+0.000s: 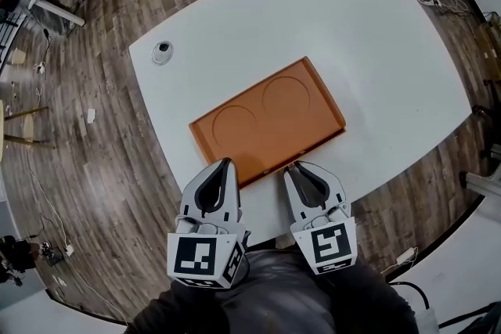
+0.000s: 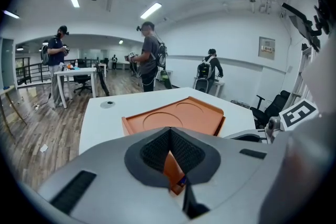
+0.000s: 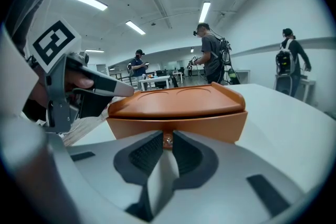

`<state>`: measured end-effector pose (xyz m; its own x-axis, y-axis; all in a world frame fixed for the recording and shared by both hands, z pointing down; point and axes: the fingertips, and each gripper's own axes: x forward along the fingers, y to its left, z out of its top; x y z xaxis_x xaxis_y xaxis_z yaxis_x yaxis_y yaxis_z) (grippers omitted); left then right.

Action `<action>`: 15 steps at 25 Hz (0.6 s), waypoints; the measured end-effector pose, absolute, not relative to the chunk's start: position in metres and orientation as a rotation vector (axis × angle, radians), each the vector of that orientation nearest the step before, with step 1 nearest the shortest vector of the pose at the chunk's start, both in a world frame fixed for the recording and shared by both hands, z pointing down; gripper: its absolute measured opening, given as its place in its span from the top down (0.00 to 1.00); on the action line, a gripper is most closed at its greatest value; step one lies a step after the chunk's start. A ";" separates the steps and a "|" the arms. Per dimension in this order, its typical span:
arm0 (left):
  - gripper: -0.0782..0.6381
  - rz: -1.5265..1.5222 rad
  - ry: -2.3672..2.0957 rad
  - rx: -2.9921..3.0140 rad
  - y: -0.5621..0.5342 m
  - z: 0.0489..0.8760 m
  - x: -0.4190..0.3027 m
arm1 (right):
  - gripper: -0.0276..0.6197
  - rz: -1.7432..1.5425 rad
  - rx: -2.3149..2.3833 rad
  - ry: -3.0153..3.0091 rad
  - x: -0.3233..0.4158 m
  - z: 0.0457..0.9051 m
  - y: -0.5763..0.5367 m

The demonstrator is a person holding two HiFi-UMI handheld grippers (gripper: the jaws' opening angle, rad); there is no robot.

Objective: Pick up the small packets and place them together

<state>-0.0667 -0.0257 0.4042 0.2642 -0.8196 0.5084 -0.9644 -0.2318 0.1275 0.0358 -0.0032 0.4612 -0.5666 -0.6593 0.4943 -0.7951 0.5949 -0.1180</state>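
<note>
Right gripper view: right gripper pinches a glinting packet at jaw tips; left gripper closed, tips meeting. Likely light, slippery: seat it deeper.

We count one white worktop, and on it one orange tray with two round hollows side by side. One small round cap sits in the worktop at its far left. There are two claws, the left claw and the right claw. Each carries one marker cube, two in all. One small glinting thing is pinched between the right claw's pads. Beyond the far edge we count three people: a person at the left, a person in the middle and a person at the right. Farther figures are too small to count.
</note>
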 end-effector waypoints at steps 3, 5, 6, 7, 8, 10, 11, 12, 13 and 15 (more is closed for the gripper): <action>0.90 0.477 -1.614 2.146 -0.027 0.401 -0.065 | 0.86 0.471 1.177 -2.425 0.039 0.460 0.001; 0.90 0.484 -1.606 2.154 -0.025 0.402 -0.064 | 0.86 0.469 1.186 -2.427 0.042 0.461 0.006; 0.90 0.487 -1.600 2.156 -0.024 0.403 -0.063 | 0.86 0.473 1.192 -2.427 0.043 0.461 0.008; 0.90 0.491 -1.595 2.159 -0.023 0.404 -0.063 | 0.86 0.478 1.199 -2.427 0.044 0.461 0.011; 0.90 0.496 -1.589 2.162 -0.021 0.405 -0.062 | 0.86 0.482 1.204 -2.427 0.044 0.461 0.013; 0.90 0.504 -1.576 2.171 -0.018 0.406 -0.058 | 0.86 0.480 1.208 -2.428 0.046 0.460 0.018; 0.90 0.507 -1.570 2.175 -0.017 0.406 -0.056 | 0.86 0.477 1.209 -2.429 0.048 0.460 0.021; 0.90 0.509 -1.565 2.179 -0.015 0.407 -0.053 | 0.86 0.473 1.210 -2.429 0.050 0.459 0.024; 0.90 0.512 -1.562 2.183 -0.014 0.407 -0.050 | 0.86 0.467 1.211 -2.429 0.052 0.459 0.027; 0.90 0.516 -1.556 2.190 -0.013 0.407 -0.045 | 0.86 0.459 1.213 -2.428 0.056 0.459 0.032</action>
<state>-0.0451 -0.0133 0.4074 0.3108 -0.7992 0.5145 -0.9482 -0.2980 0.1100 0.0563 0.0319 0.4594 -0.5516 -0.6852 0.4757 -0.8116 0.5726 -0.1163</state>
